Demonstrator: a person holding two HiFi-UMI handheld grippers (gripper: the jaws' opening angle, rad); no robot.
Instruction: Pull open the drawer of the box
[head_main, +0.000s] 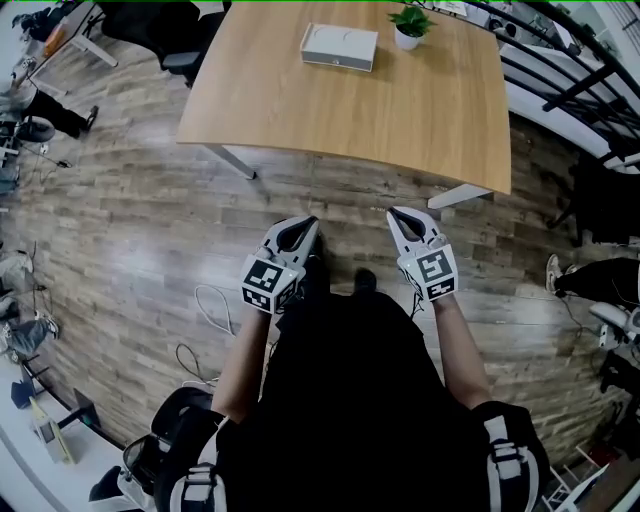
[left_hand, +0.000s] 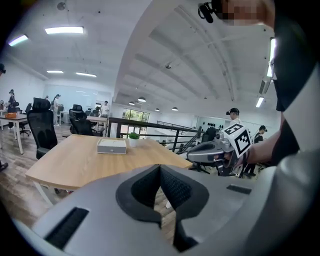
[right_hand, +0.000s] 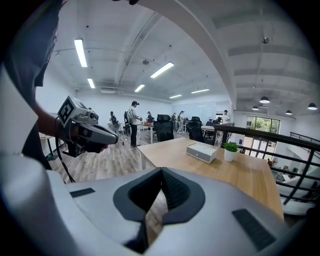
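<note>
Head view: the box (head_main: 339, 46) lies on the desk (head_main: 400, 110) close to its far edge, about midway along it, with a potted plant (head_main: 410, 24) just beside it toward the far right corner. The left gripper (head_main: 308, 224) and right gripper (head_main: 396, 213) hover side by side over the wooden floor (head_main: 130, 250), short of the desk's near edge and well apart from the box. Both tips point toward the desk.

Left gripper view: its jaws are clenched, pads meeting at the tip with nothing between them. Beyond them the box (left_hand: 112, 146) sits on the desk, the plant (left_hand: 133, 139) just beside it. The right gripper (left_hand: 191, 156) shows at the right.

Right gripper view: these jaws are pressed together too, and grasp nothing. The box (right_hand: 201, 152) and plant (right_hand: 230, 150) stand on the desk (right_hand: 245, 177) ahead. The left gripper (right_hand: 114, 138) shows at the left.
</note>
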